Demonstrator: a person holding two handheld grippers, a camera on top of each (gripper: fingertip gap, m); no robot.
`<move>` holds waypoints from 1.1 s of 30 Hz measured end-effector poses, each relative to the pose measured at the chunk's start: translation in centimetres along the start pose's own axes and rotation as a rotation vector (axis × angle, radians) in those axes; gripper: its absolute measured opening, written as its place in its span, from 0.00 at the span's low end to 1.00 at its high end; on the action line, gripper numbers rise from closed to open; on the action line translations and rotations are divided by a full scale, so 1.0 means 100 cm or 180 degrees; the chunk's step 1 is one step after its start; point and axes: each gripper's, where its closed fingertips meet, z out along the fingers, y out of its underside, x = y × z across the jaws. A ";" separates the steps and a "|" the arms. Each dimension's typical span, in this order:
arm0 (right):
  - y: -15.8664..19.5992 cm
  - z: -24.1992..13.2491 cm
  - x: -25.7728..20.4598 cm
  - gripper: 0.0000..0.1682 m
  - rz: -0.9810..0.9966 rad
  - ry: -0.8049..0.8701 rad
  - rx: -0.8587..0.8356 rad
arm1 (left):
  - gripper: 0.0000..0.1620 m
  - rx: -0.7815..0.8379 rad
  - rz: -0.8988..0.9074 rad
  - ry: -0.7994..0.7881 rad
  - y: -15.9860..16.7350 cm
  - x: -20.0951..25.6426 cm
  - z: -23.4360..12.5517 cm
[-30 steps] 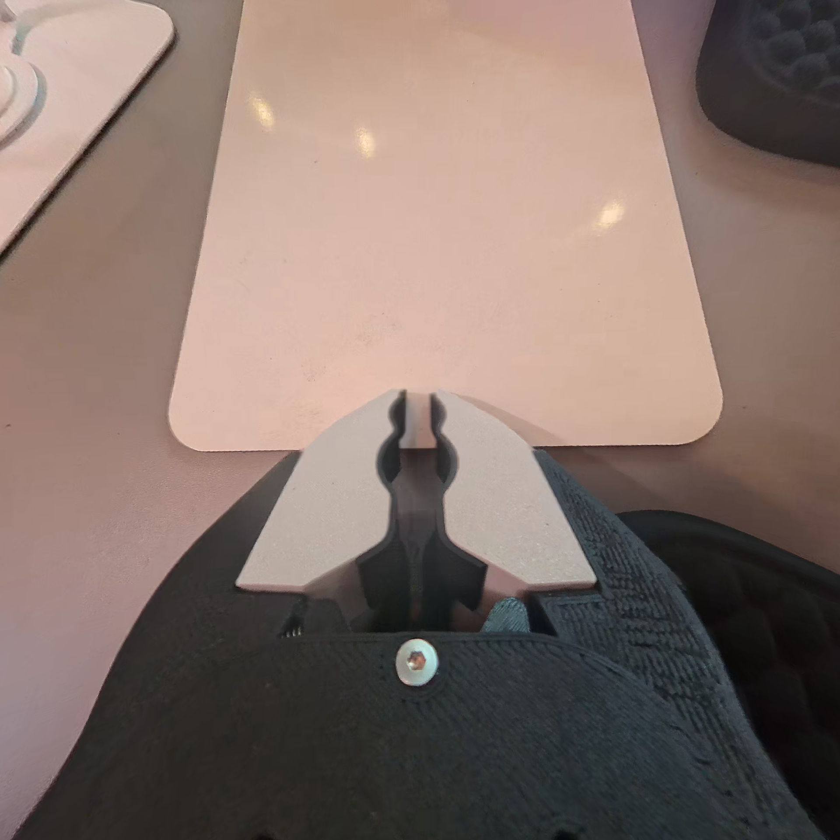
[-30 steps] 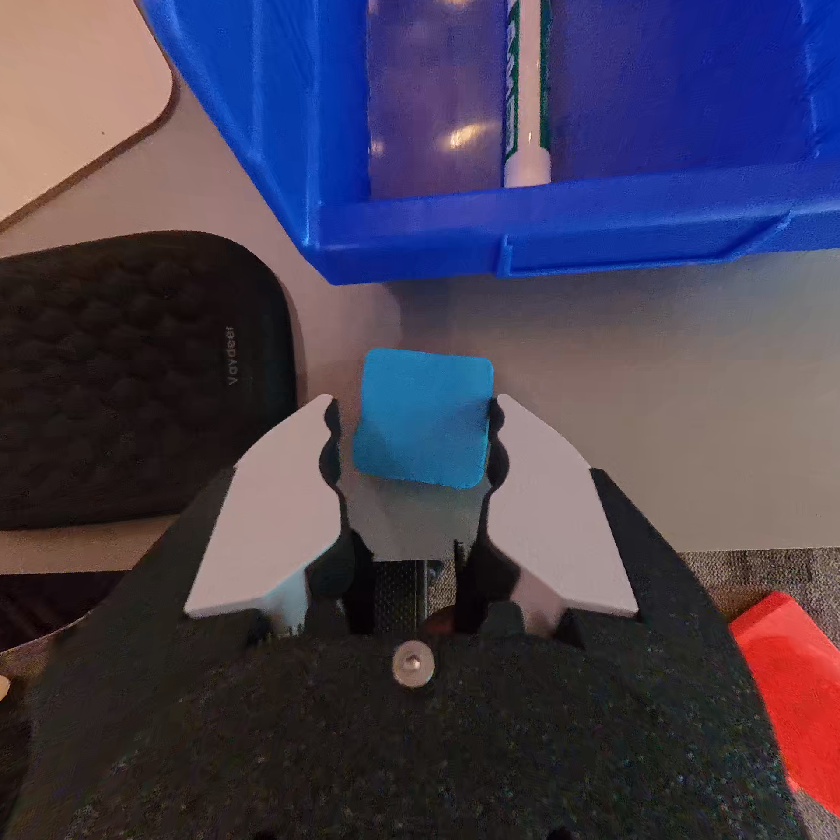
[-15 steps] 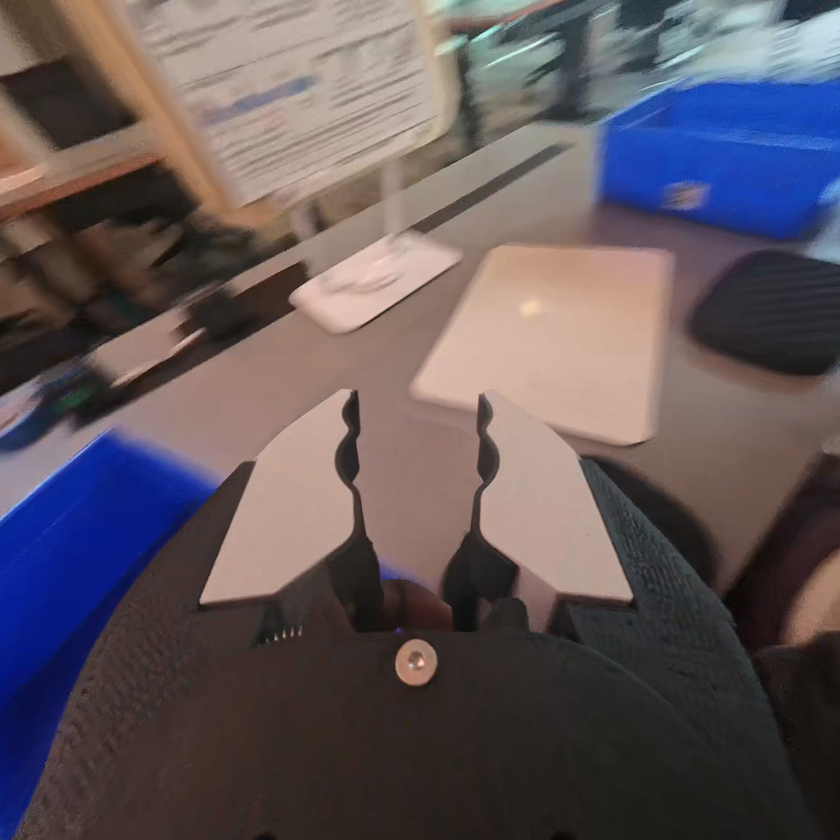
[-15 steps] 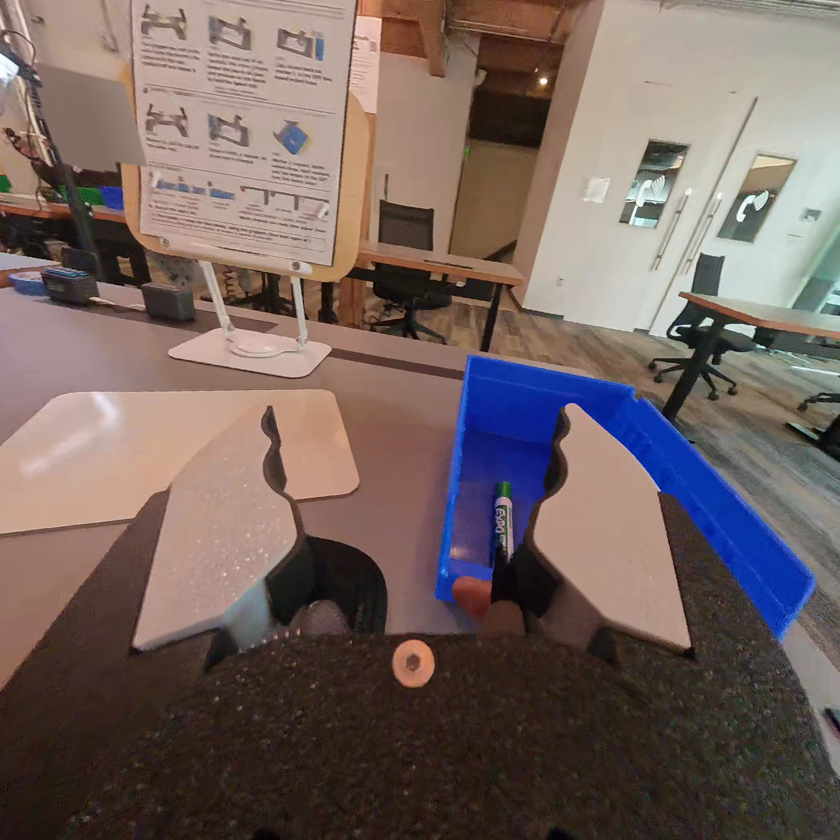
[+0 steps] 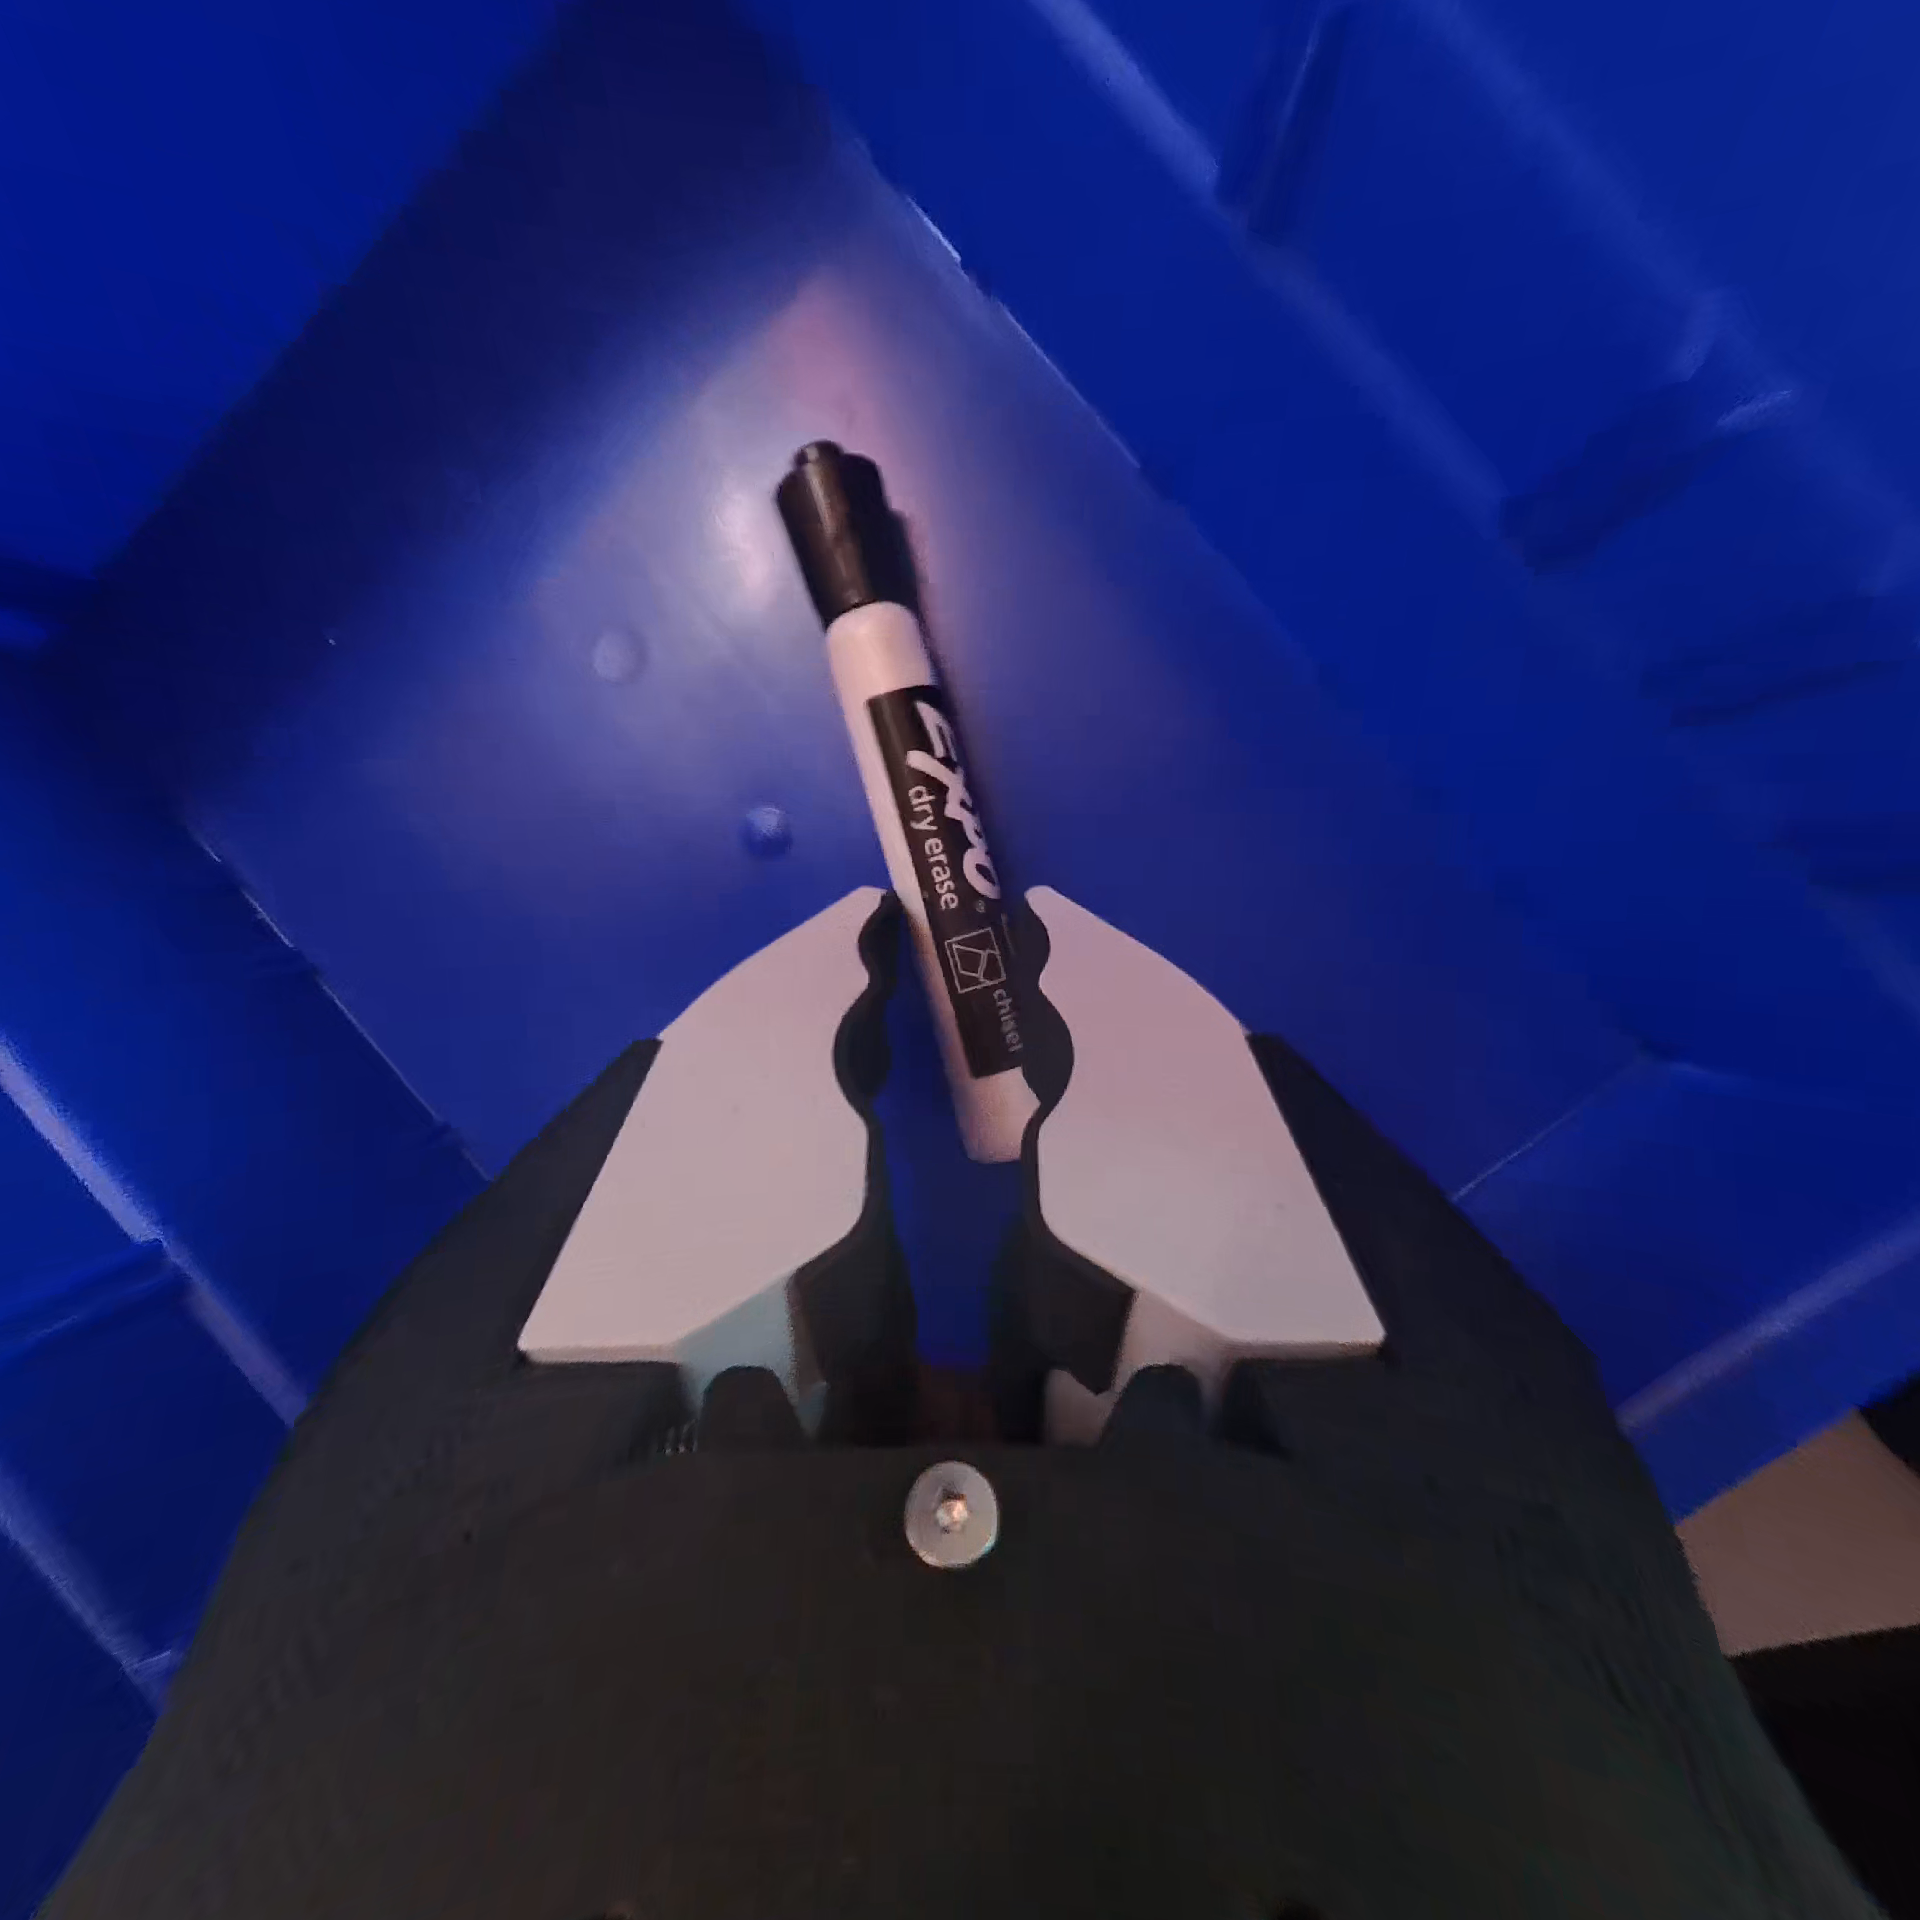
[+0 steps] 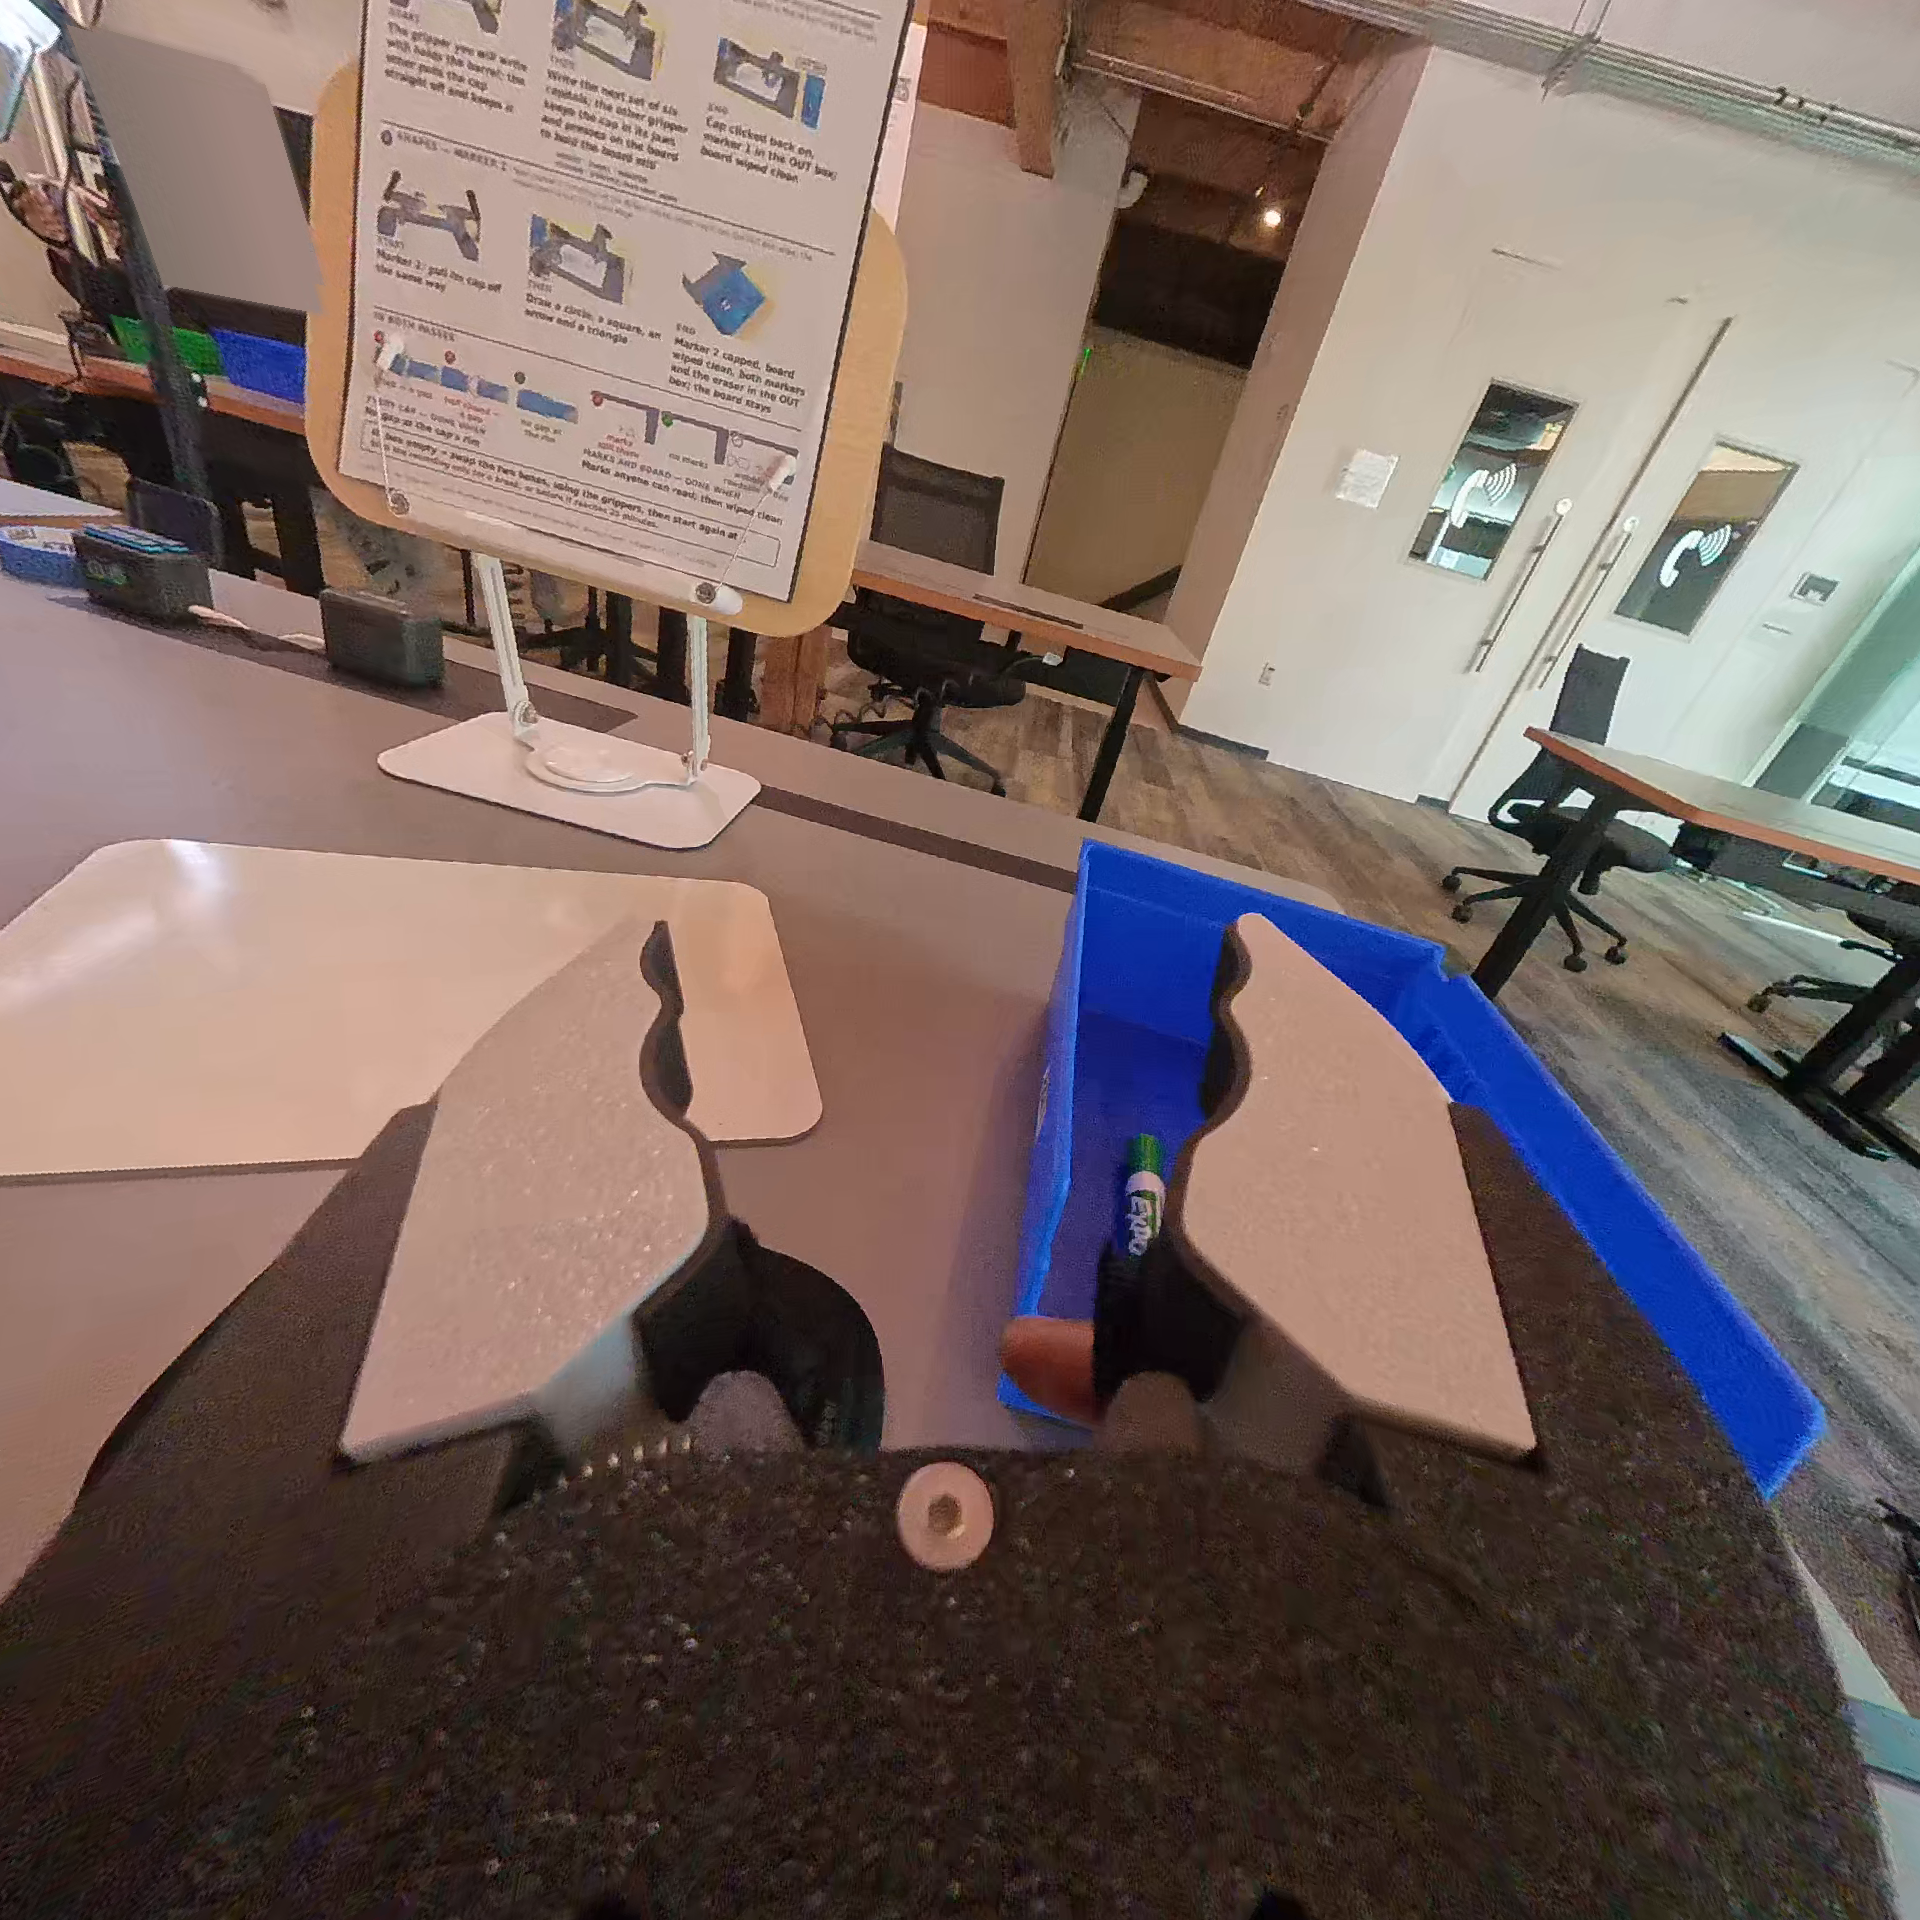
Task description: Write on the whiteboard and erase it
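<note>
L gripper [image 5: 951,914] narrow round black marker [image 5: 914,821] inside blue bin [image 5: 416,416]; R gripper [image 6: 951,945] wide.

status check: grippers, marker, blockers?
Left gripper open, fingers straddling black marker in blue bin. Right gripper open, empty. Whiteboard blank. Nothing obstructing.

The left wrist view is dim, with soft glare on the blue bin's floor [image 5: 800,343] and slight blur; the right is bright, sharp, edge-warped.

Instruction sheet [image 6: 613,260] on white stand [image 6: 571,774]; office chairs [image 6: 1558,821] behind
</note>
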 end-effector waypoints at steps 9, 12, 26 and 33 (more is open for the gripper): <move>-0.009 0.033 -0.085 0.52 0.0017 -0.1020 0.0225 | 0.11 0.4125 -0.0762 0.1436 -0.114 0.035 -0.173; -0.044 0.041 -0.157 0.44 0.0666 -0.1943 0.0825 | 0.11 0.5027 -0.0931 0.2874 -0.124 0.088 -0.229; -0.131 0.067 -0.342 0.26 0.2046 -0.4268 0.0801 | 0.11 0.4035 -0.0067 0.4635 -0.144 0.290 -0.205; -0.060 0.071 -0.328 0.11 0.0743 -0.4207 -0.0270 | 0.19 0.3849 0.1508 0.2636 -0.136 0.291 -0.152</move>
